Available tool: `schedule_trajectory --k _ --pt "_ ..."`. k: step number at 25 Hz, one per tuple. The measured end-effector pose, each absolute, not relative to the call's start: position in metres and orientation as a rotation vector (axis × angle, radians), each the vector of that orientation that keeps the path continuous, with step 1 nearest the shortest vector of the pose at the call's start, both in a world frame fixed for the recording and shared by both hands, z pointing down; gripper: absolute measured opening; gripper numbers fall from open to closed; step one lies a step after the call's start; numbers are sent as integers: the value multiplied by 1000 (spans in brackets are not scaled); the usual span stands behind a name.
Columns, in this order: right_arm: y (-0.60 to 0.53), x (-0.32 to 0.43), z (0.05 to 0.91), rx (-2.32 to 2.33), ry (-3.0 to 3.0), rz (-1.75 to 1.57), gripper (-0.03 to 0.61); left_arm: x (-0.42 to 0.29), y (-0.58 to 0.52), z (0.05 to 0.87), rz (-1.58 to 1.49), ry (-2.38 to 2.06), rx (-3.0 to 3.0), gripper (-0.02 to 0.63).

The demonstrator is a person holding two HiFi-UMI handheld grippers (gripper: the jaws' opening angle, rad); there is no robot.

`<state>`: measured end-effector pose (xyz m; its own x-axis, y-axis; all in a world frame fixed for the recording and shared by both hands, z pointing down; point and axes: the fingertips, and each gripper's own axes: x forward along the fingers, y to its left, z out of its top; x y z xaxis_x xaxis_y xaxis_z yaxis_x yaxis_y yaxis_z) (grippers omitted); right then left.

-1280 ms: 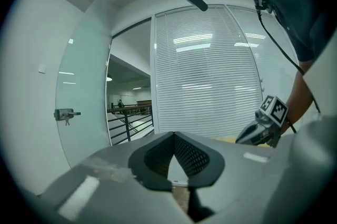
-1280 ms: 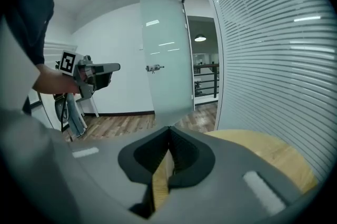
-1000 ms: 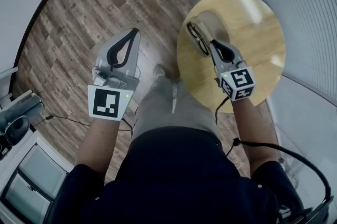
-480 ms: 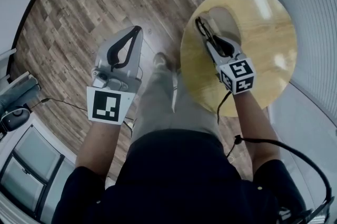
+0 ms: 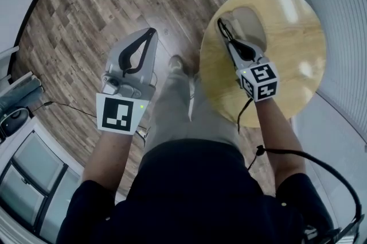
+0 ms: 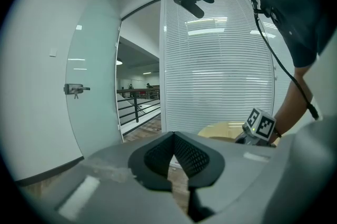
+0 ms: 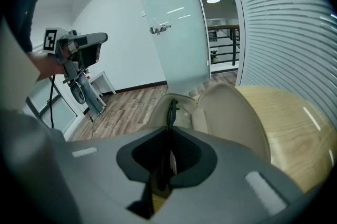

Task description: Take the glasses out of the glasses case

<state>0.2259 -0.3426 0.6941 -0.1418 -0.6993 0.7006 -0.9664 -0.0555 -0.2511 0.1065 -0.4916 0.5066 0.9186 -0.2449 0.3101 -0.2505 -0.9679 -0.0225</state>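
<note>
Right gripper view: right claw (image 7: 168, 139) pinched on the glasses (image 7: 170, 112), dark frame caught edge-on between the pads and running forward from them. Far end of the frame above the tray of the open glasses case (image 7: 231, 112), beige, lid thrown back toward the middle of the round wooden desk (image 7: 297, 112). Touching the tray lining or hanging just clear of it: impossible to tell from either view. Edge-on grip probably chosen for the thin, stiff line of the frame, sparing the lenses from the pads. Case near the desk's left rim in the head view, on the person's side, hence a short reach with the forearm low over the wood.

Left claw (image 6: 174, 144) pressed together on nothing, held out over the wooden floor (image 5: 86, 7), well apart from the desk, aimed toward a glass door (image 6: 97, 86) and slatted blinds (image 6: 216, 59). Parked there, seemingly, to keep out of the right arm's path. No steadying of the case, so some risk of dragging a light case along with the frame on a snagged temple.

Judged stage: extraction under way, grasp made, frame at most partly out. Likely next need: a lift straight up and away from the tray, then a spot on bare wood beside the case.
</note>
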Motion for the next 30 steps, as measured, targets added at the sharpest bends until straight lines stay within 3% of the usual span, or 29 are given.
schedule_trajectory --k 30 --pt "-317 221 572 1970 -1860 847 34 97 -472 404 268 -323 3185 5"
